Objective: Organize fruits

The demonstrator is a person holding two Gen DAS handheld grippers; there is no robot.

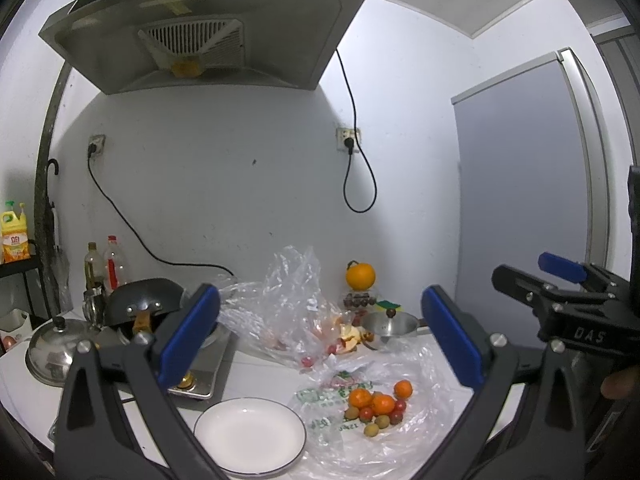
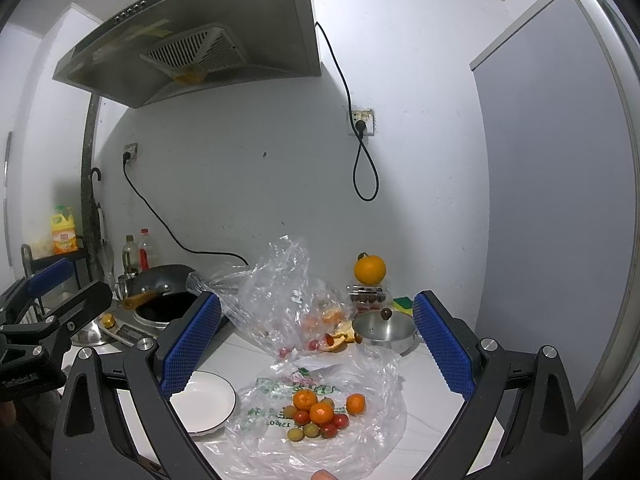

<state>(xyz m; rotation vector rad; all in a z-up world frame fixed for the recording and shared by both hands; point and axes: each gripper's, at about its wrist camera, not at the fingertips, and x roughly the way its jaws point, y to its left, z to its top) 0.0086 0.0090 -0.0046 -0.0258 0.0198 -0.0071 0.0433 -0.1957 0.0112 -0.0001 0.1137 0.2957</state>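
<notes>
Fruit pile (image 2: 318, 416): lying on a flattened clear plastic bag (image 2: 360, 440) on the white desk (image 2: 432, 384); small oranges, red cherry tomatoes and pale green-brown round fruits touching one another, one orange (image 2: 355, 404) sitting just beside the heap.
White plate (image 2: 204, 400): resting on the desk just left of the bag, holding nothing.
Second bag (image 2: 280, 292): standing crumpled behind the pile, showing orange pieces and red fruits inside.
Large orange (image 2: 369, 269): sitting on top of a clear box of dark fruits (image 2: 366, 296) near the wall.
Steel pot (image 2: 384, 330): sitting lidded beside peel scraps (image 2: 340, 338).
Left tool (image 1: 320, 340): hovering above the plate and bag, blue pads spread wide, gripping nothing.
Right tool (image 2: 318, 348): hovering above the pile, pads spread wide, gripping nothing.
Stove side: dark wok (image 1: 146, 298) sitting on the burner, bottles standing behind.
</notes>
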